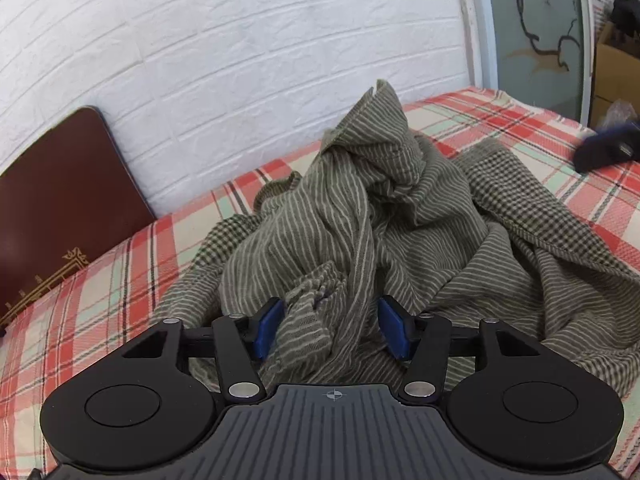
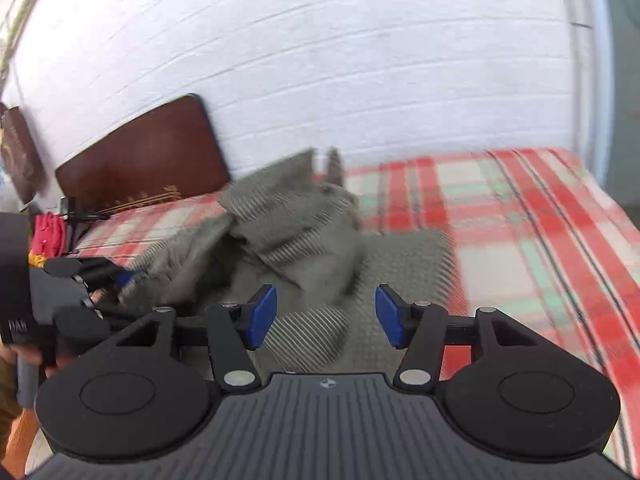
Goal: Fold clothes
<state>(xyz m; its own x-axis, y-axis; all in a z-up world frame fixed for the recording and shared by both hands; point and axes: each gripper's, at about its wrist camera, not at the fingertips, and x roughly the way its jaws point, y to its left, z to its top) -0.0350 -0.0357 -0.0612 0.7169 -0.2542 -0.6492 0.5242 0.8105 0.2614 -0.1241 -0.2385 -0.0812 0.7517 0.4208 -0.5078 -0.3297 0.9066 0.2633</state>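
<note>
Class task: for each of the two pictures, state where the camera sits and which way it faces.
Left wrist view: on the left gripper, looking forward and down at the crumpled grey-green striped garment on the red plaid bedcover; no body part shows.
Right wrist view: on the right gripper, facing the same pile; a hand holds the other gripper at left.
Shared: garment, bedcover, white brick wall, dark brown board.

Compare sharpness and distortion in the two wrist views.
Left wrist view: sharp, the striped garment shows crisp lines, only the right gripper at the edge smears. Right wrist view: motion blur across the garment and plaid bed cover. Both bend the brick wall fisheye-style.
</note>
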